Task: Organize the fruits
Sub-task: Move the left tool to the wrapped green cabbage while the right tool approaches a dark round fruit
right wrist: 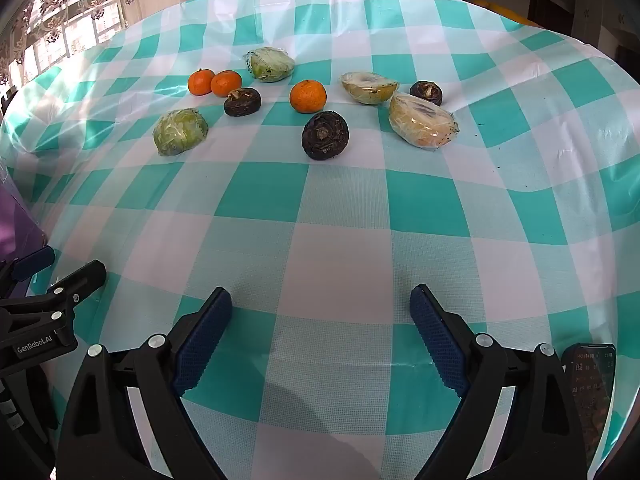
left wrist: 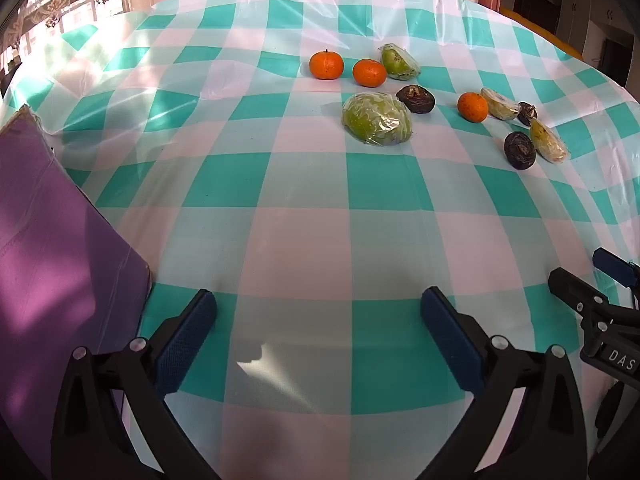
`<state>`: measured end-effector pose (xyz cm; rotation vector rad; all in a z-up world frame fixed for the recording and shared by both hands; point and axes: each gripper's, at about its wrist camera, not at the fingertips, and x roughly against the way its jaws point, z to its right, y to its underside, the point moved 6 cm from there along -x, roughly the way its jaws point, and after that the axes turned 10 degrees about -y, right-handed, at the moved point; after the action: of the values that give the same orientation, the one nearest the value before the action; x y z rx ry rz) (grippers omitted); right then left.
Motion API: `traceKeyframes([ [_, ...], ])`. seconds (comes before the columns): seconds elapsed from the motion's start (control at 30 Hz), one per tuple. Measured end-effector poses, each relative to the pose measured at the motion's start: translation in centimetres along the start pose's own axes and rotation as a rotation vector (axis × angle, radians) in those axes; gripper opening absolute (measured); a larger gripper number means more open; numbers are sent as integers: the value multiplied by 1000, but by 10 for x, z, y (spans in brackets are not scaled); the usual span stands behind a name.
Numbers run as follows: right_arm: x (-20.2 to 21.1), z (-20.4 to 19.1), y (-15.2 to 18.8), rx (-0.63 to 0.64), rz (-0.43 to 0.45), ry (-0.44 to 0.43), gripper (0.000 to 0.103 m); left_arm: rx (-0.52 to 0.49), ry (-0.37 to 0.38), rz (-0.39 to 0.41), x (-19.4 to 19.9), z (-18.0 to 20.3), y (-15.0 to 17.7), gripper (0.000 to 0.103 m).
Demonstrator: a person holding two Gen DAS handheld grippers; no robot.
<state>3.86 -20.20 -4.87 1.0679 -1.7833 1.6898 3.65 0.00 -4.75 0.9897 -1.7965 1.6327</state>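
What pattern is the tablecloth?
Teal, pale mint and white checks; the tablecloth shows best in the right wrist view.

I get bright daylight from the curtained window [left wrist: 60, 8] far left of my tongs, streaking glare across the glossy tablecloth [left wrist: 132, 92]. Both views stay sharp centrally, but fisheye bending and dark vignetting crowd the edges.

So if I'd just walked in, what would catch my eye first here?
Probably the teal-and-white checked tablecloth, with fruit scattered across its far half: three bright tangerines, dark round fruits such as the nearest one, and pale green pieces in plastic wrap. Next, the two open grippers, left gripper and right gripper, poised empty near the table's close edge.
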Motion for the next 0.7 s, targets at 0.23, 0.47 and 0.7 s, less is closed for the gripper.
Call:
traceKeyframes([
  [0.23, 0, 0, 0, 1, -2, 2, 88, 0, 0, -1, 0, 0, 0, 102],
  [0.47, -4, 0, -3, 25, -11, -15, 88, 1, 0, -2, 0, 0, 0, 102],
  [0.7, -21, 16, -40, -71, 33, -66, 87, -13, 16, -18, -11, 10, -19, 101],
])
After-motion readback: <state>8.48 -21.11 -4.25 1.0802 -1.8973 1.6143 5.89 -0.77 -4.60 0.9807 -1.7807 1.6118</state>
